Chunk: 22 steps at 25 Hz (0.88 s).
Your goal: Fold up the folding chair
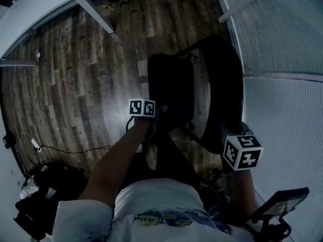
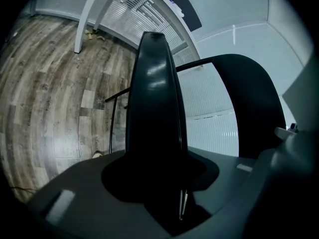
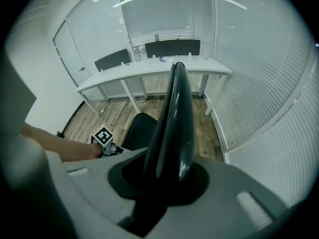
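Looking down in the head view, the black folding chair point(image 1: 202, 89) stands on the wooden floor point(image 1: 75, 84) just in front of the person, with its seat point(image 1: 171, 87) left of its backrest point(image 1: 224, 84). The left claw point(image 1: 159, 118) sits at the seat's near edge, and the bare left forearm point(image 1: 111, 165) reaches forward and down to it. The right claw point(image 1: 228, 135) points steeply down onto the near end of the backrest, with that arm drawn in close at the person's right side.

In the left gripper view, the seat point(image 2: 154, 108) shows edge-on as a tall dark slab that rises out of the claw's mouth point(image 2: 159, 183). The jaws stand part-way apart and are closed on the seat's edge. The backrest point(image 2: 249, 108) curves up just beside it on the right.

In the right gripper view, the backrest point(image 3: 174, 123) likewise stands edge-on between the jaws point(image 3: 164, 183). These are set narrow and clamped on its rim. Below to the left are the seat point(image 3: 139, 128) and the left claw's marker cube point(image 3: 103, 135). A long white table point(image 3: 149, 71) stands well behind the chair.

The step in hand looks like the fold itself, with both panels gripped but a gap remaining between them. The next move probably calls for swinging the seat edge up against the backrest while the right hand holds the backrest steady, so the frame does not skid.
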Each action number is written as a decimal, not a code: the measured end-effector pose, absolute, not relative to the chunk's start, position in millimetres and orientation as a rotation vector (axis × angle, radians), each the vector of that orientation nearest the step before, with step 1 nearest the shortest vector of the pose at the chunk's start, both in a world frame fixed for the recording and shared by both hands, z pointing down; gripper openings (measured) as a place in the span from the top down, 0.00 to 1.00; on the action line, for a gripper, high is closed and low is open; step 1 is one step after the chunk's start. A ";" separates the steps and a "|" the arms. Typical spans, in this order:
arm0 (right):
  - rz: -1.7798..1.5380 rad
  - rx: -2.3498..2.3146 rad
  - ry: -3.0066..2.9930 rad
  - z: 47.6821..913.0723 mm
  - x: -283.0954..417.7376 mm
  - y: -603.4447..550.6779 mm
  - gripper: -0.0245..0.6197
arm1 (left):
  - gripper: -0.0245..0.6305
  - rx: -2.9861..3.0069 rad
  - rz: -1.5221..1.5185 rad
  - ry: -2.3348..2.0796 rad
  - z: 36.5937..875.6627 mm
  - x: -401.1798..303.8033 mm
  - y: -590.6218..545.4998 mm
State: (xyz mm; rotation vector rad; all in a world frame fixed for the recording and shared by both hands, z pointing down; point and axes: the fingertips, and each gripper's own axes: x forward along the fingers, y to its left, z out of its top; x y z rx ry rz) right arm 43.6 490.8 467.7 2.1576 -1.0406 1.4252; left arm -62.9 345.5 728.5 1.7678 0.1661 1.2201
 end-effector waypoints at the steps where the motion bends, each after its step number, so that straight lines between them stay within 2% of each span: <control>1: 1.427 2.161 -1.039 468.1 43.3 492.9 0.86 | 0.68 1.768 1.224 0.168 726.8 -61.6 349.6; 22: 1.390 2.171 -1.006 445.3 64.8 509.0 0.86 | 0.76 1.718 1.258 0.280 669.8 1.0 431.2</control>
